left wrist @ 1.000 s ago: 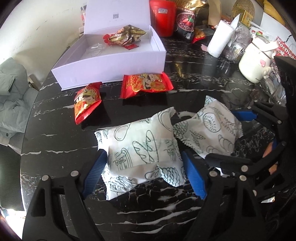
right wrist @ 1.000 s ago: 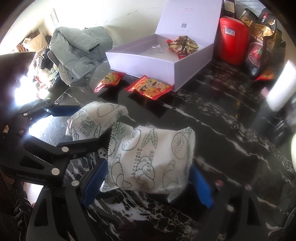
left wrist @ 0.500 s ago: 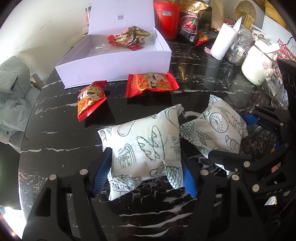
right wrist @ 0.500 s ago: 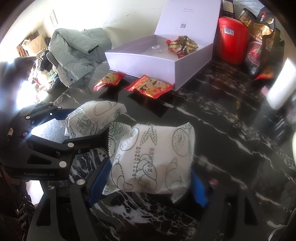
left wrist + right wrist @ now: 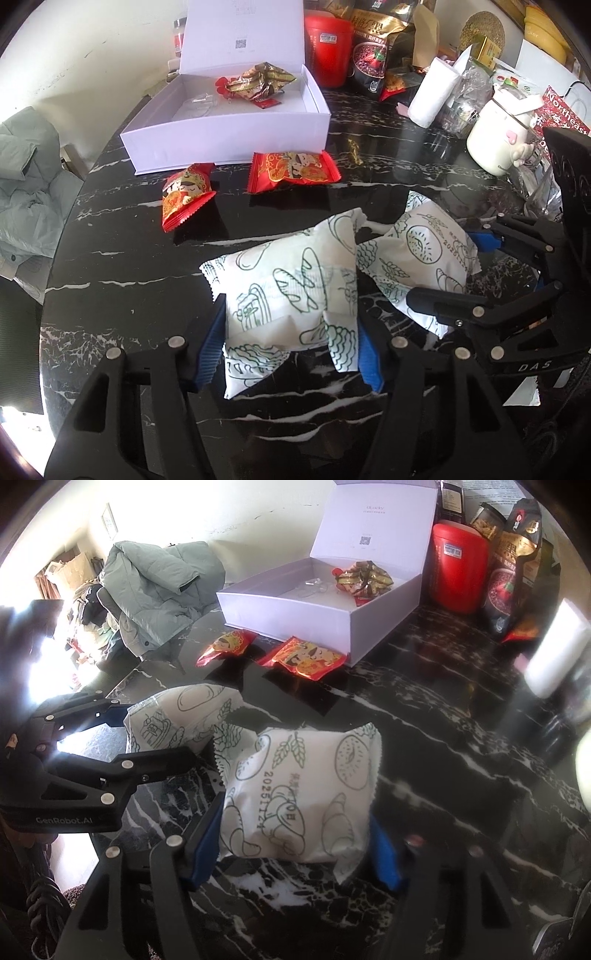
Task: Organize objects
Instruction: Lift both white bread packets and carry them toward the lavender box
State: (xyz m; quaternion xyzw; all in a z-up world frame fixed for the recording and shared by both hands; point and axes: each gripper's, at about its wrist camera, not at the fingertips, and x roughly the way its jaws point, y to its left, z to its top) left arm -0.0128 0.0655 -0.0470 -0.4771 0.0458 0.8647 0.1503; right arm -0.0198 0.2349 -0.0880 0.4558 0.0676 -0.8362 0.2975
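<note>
Two white bread packets with green drawings lie side by side on the black marble table. My left gripper is closing; its blue pads press both sides of the left bread packet, whose lower end is crumpled. My right gripper is closing too, and its pads touch the sides of the right bread packet. Beyond them stands an open white box holding gold-and-red wrappers. Two red snack packets lie in front of the box.
At the back right are a red canister, dark snack bags, a paper roll and a white pig-shaped mug. A grey-green jacket lies on a seat past the table's left edge.
Both pairs of jaws have narrowed from wide apart until the pads meet the packets' sides. The left packet has been squeezed and crumpled. Neither hand has shifted noticeably.
</note>
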